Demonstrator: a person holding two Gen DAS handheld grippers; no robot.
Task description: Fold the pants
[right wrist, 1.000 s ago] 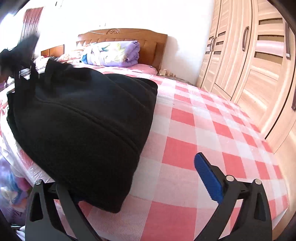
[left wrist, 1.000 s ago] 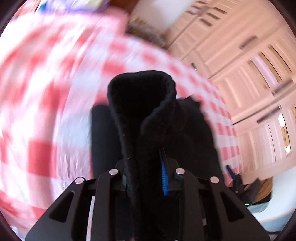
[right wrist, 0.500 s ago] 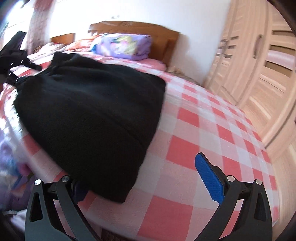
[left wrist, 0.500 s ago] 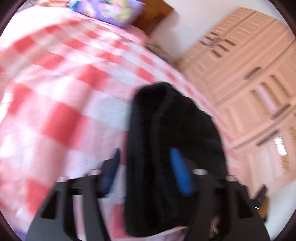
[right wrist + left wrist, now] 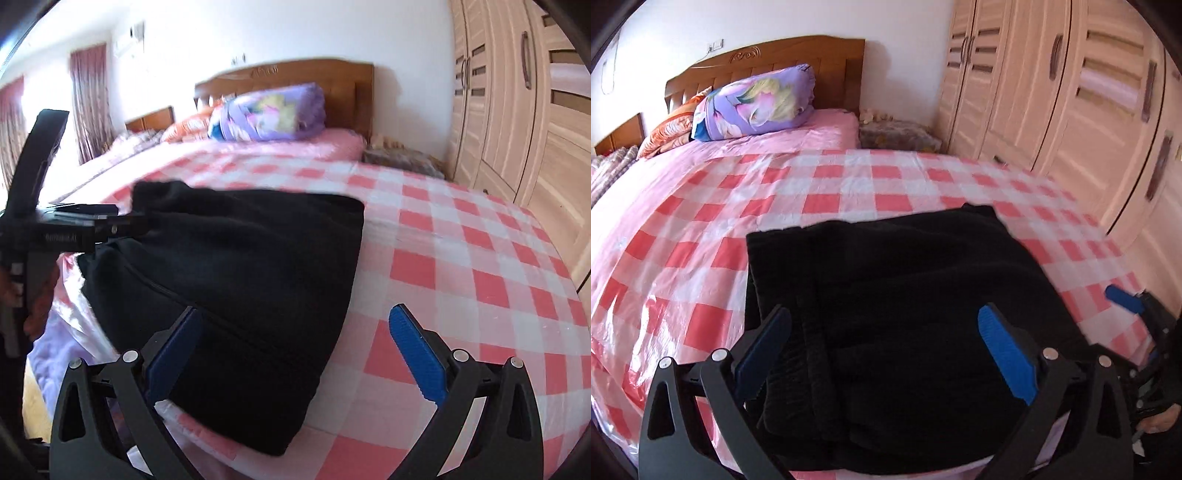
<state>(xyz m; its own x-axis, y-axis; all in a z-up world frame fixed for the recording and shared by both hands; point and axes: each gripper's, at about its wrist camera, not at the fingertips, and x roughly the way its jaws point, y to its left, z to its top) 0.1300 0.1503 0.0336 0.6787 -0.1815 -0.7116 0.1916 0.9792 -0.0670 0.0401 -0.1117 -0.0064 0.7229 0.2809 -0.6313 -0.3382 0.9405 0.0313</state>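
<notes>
The black pants lie folded in a thick bundle at the near edge of the bed; they also show in the right wrist view. My left gripper is open and empty, its blue pads spread just above the bundle's near side. My right gripper is open and empty, over the bundle's near right corner. The right gripper also shows at the right edge of the left wrist view. The left gripper's body shows at the left of the right wrist view, by the bundle's far left corner.
The bed has a red and white checked cover. A purple floral pillow and a wooden headboard are at the far end. Wooden wardrobe doors line the right side. Curtains hang at the far left.
My left gripper has let go of the pants and opened. The lifted part now lies flat on the bundle. My right gripper stayed open and moved a little over the bundle.
</notes>
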